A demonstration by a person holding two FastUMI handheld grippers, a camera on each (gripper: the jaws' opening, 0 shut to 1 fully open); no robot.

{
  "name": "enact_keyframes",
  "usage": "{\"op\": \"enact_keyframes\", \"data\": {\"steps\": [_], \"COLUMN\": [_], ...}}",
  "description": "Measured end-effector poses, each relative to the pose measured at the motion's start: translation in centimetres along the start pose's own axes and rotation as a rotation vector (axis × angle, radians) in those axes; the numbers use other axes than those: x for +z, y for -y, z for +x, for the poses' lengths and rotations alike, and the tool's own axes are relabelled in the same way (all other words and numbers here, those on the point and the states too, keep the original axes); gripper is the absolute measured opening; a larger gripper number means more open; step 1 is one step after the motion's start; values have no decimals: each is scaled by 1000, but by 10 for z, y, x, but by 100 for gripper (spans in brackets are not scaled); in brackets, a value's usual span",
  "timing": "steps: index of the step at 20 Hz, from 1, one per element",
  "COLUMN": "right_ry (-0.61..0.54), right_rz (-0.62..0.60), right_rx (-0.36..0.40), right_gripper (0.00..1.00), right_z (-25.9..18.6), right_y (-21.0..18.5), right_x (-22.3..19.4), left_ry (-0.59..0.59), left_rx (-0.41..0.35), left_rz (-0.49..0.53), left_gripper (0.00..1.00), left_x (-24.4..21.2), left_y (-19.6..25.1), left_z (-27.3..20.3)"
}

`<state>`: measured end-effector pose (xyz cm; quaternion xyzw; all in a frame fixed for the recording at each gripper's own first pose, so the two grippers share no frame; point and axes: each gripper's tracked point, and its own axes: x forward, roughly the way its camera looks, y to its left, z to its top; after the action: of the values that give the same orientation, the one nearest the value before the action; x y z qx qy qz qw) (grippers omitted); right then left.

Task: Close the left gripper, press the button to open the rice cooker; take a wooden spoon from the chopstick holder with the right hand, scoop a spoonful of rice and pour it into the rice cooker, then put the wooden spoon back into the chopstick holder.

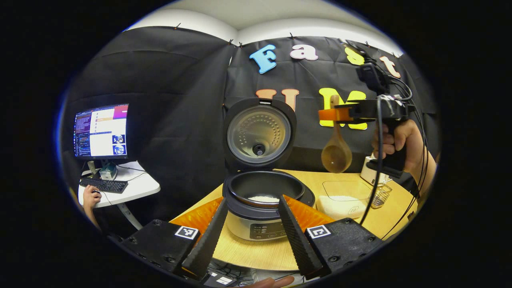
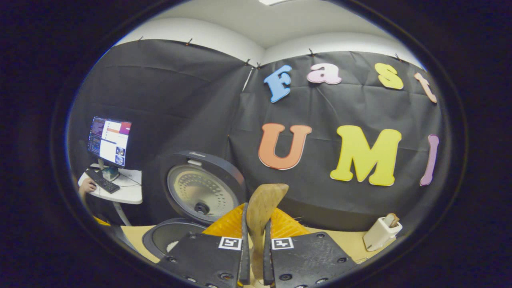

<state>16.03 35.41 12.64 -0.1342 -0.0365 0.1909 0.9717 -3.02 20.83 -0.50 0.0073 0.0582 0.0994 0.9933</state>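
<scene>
We are holding the left gripper (image 1: pixel 250 224) back with its fingers spread, since the black round rice cooker (image 1: pixel 264 192) is already standing open, white rice lying in its pot; our right gripper (image 2: pixel 254 256) is pinching the pale wooden spoon (image 2: pixel 262 204) by its handle, bowl hanging empty, well above the white chopstick holder (image 2: pixel 382 234).

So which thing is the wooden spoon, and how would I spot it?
Start at the open black rice cooker on the pale wooden table. To its right, the raised right gripper clamps a handle. The round-bowled wooden spoon hangs bowl-down below it, touching nothing else.
</scene>
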Motion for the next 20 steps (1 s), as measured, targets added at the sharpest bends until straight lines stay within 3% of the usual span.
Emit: {"op": "enact_keyframes", "data": {"steps": [12, 20], "right_ry": [-15, -24], "right_rz": [33, 96], "right_rx": [-271, -430], "right_gripper": [13, 14], "right_z": [-87, -107], "right_y": [197, 278], "right_x": [-52, -109], "left_ry": [44, 59], "left_rx": [-23, -57], "left_rz": [48, -1], "left_gripper": [83, 83], "left_x": [15, 22], "left_y": [38, 46], "left_z": [-8, -14]}}
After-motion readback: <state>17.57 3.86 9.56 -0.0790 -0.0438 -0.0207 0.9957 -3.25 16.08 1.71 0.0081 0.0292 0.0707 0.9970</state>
